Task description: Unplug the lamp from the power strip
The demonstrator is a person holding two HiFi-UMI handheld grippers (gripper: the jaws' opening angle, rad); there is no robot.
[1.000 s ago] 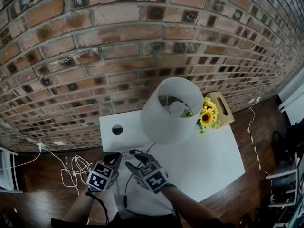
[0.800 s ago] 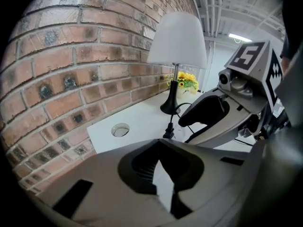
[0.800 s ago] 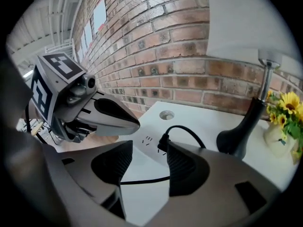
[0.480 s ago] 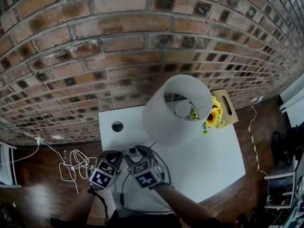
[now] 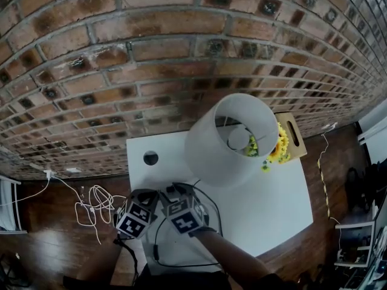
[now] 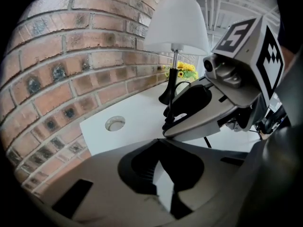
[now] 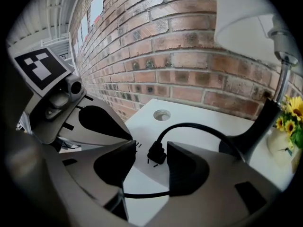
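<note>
Left gripper (image 6: 159, 145), right gripper (image 7: 151, 145): grey plastic shells, black-padded fingers (image 7: 187, 169), cubes (image 5: 134, 220) bearing black-and-white square markers.

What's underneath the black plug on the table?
The black plug rests on a white power strip, empty slots visible beside it. Its prongs and the socket beneath are covered by the plug's body.

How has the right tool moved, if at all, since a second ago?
Yes: the right tool has shifted left, judged against the round hole in the white table.
</note>
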